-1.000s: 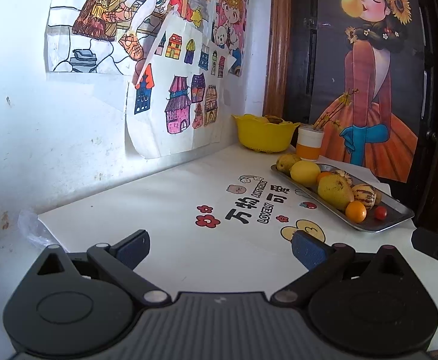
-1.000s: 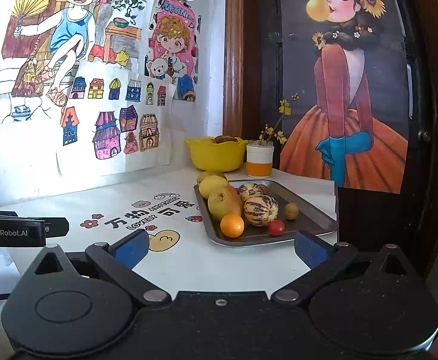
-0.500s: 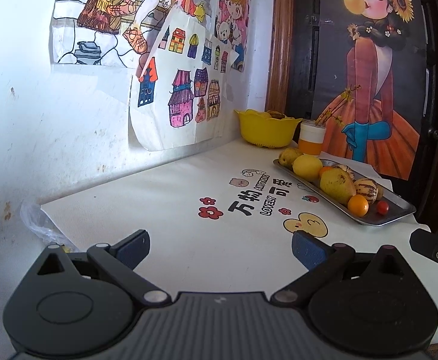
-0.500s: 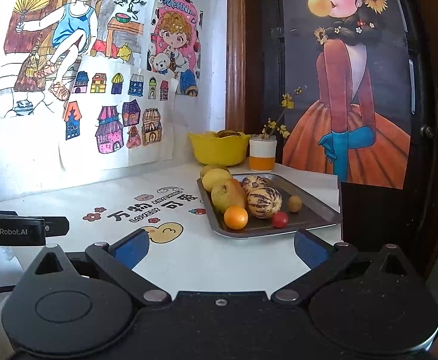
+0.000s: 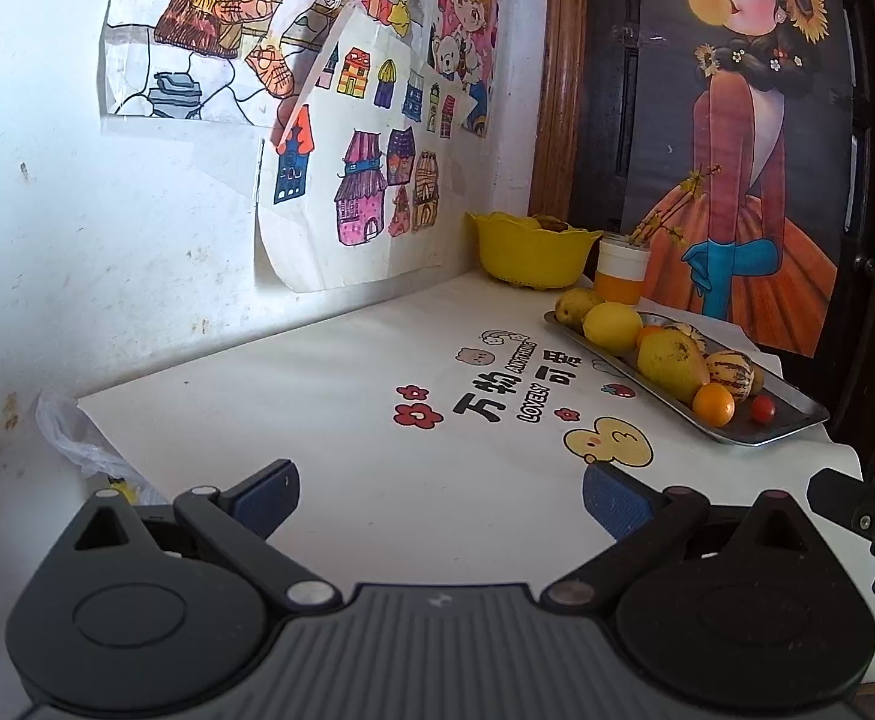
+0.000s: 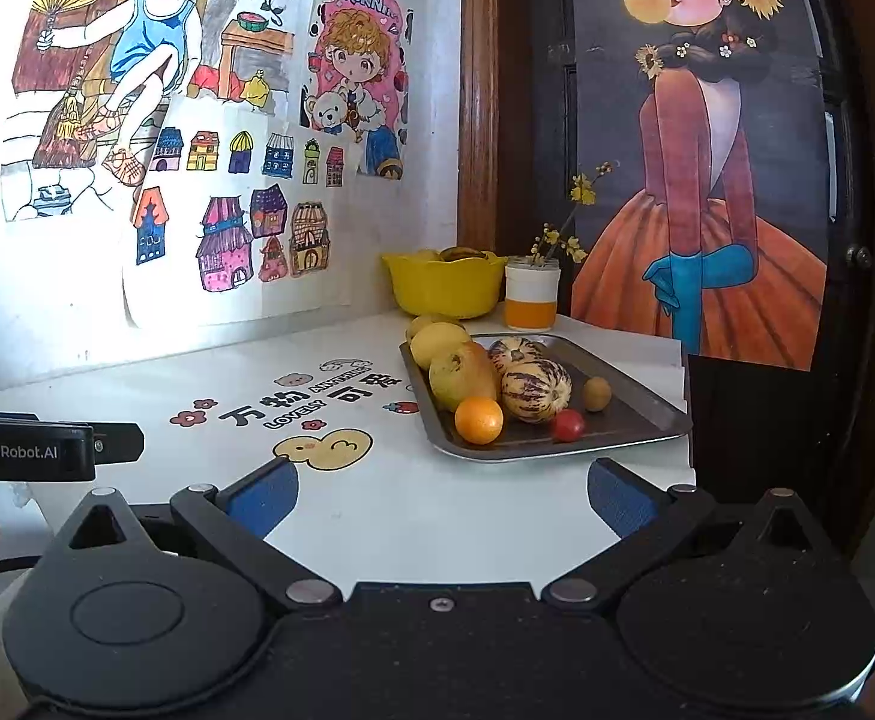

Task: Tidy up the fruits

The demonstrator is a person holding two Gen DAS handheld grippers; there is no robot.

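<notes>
Small round orange citrus, steel tray 6 o'clock corner | firm, light, rolls; pinch across middle | left gripper, right gripper: both wide, empty, over bench

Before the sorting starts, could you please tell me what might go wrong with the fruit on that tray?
The tray sits near the table's front corner, so a push might slide it off. The small tomato and orange lie loose at its low front rim and could roll out. The fruits are crowded together, so lifting one may disturb its neighbours.
</notes>
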